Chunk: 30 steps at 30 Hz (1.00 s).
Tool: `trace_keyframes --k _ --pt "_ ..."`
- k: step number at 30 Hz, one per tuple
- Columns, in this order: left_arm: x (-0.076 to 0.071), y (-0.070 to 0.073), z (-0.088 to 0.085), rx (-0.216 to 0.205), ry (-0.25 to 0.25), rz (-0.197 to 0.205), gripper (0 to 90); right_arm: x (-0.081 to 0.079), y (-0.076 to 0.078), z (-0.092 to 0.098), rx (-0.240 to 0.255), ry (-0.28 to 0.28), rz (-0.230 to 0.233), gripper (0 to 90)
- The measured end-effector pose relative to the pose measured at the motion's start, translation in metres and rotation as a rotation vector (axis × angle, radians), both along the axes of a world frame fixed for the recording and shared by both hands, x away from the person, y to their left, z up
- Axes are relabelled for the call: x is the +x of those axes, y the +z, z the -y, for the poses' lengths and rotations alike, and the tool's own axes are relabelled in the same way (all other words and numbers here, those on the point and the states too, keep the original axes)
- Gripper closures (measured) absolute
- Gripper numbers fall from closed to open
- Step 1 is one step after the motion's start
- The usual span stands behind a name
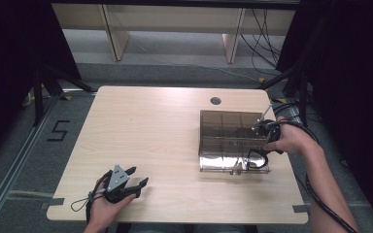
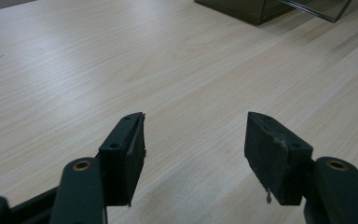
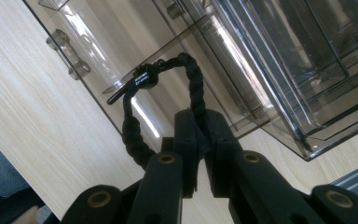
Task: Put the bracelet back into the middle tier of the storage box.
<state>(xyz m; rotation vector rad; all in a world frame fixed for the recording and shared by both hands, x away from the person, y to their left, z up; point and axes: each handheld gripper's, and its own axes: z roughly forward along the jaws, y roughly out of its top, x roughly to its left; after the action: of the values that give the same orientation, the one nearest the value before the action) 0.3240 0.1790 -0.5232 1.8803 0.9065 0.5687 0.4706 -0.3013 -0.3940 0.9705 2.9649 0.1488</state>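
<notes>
Right gripper (image 3: 198, 154) is clamped on a black cord loop (image 3: 186, 74) over the open clear box (image 1: 230, 141) near the desk's right edge; it should lower into a compartment before releasing, while the left gripper (image 2: 196, 154), jaws apart, idles at the near-left corner.

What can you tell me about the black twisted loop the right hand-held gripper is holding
The black twisted loop looks like braided cord bent into a ring, joined at the top by a small black clasp with a short protruding bar. The right hand-held gripper pinches one side. It hangs over the open lid of the smoky clear plastic box.
</notes>
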Motion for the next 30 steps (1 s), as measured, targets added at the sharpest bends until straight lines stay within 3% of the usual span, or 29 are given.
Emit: trace_keyframes --k 5,7,8,12,16,17,19,22,25,30 --pt "0.000 0.000 0.000 -0.001 0.000 0.000 37.9 0.000 -0.003 -0.002 0.011 -0.014 -0.018 85.3" --pt "0.000 0.000 0.000 -0.002 0.001 0.000 37.9 0.003 -0.004 0.000 -0.009 0.014 0.001 85.2" --pt "0.000 0.000 0.000 -0.002 0.000 0.000 37.9 0.000 -0.006 -0.004 0.009 -0.013 -0.023 85.3" --pt "0.000 0.000 0.000 0.006 -0.001 0.003 37.9 0.001 -0.009 -0.004 -0.001 -0.016 -0.023 85.2" --pt "0.000 0.000 0.000 0.001 0.001 -0.003 37.9 0.001 -0.014 -0.005 -0.005 -0.003 -0.023 85.2" --pt "0.000 0.000 0.000 0.002 0.000 -0.002 37.9 0.003 -0.016 -0.005 -0.019 0.022 -0.015 85.2" --pt "0.000 0.000 0.000 0.000 0.001 -0.004 37.9 0.001 -0.018 -0.006 -0.004 0.000 -0.030 85.2" --pt "0.000 0.000 0.000 0.011 -0.002 0.002 37.9 0.003 -0.020 -0.007 -0.007 0.032 -0.022 85.2" --pt "0.001 0.000 0.000 0.011 -0.001 0.002 37.9 0.000 -0.021 -0.008 -0.012 -0.001 -0.031 85.2" --pt "0.000 0.000 0.000 0.011 -0.001 0.002 37.9 0.002 -0.021 -0.007 -0.027 0.022 -0.028 85.2"
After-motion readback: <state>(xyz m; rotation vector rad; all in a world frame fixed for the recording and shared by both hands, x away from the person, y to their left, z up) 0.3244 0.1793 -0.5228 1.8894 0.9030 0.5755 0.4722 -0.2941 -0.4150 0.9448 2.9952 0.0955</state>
